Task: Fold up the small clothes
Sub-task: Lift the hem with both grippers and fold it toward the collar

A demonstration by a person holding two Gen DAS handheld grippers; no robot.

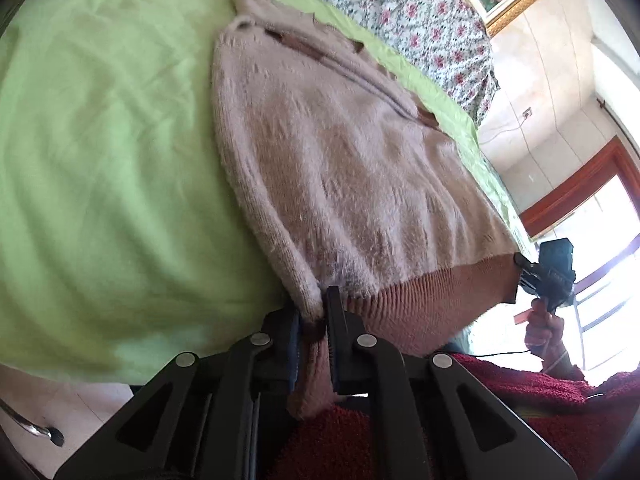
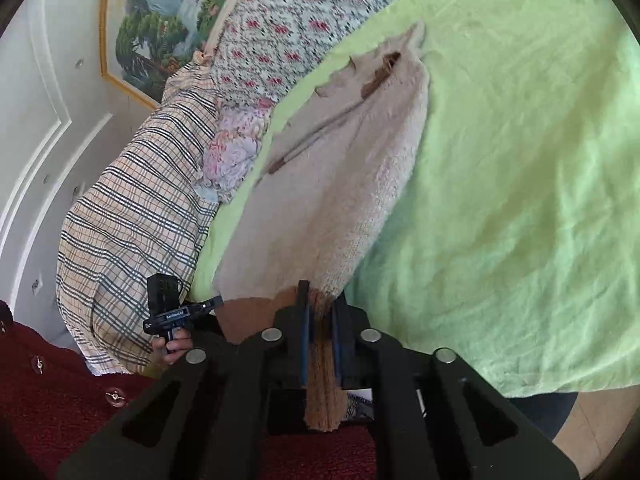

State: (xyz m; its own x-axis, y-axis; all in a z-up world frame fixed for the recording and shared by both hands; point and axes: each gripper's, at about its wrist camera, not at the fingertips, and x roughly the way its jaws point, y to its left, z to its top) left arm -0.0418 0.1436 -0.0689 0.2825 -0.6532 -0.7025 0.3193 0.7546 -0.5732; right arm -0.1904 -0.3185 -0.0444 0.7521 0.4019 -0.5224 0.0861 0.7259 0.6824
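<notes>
Tongs first: your left tongs point(image 1: 316, 320) are clamped on one hem corner of the pink fuzzy sweater point(image 1: 340, 168), knit bunched between the pads and hanging out behind them. Your right tongs point(image 2: 320, 320) are clamped the same way on the other corner, on the ribbed brown hem band point(image 2: 322, 384), a fold of it trailing back between the fingers. Both pairs are closed on fabric.

From the left wrist view you can see the right tongs at the far end of the hem, your hand point(image 1: 546, 332) gripping the handle. From the right wrist view the left unit shows low on the left, fingers wrapped on its grip.

Sweater lies flat on the bed, on the light green sheet point(image 1: 100, 160), hem at the near edge by you, neck end pointing away. Brown trim marks run near the neck. Beyond it sits a floral quilt point(image 2: 304, 12), beside that a plaid cloth point(image 2: 132, 220). Framed painting point(image 2: 160, 12) on the wall behind. Your dark red sweater sleeve point(image 1: 540, 392) fills the bottom edge.
</notes>
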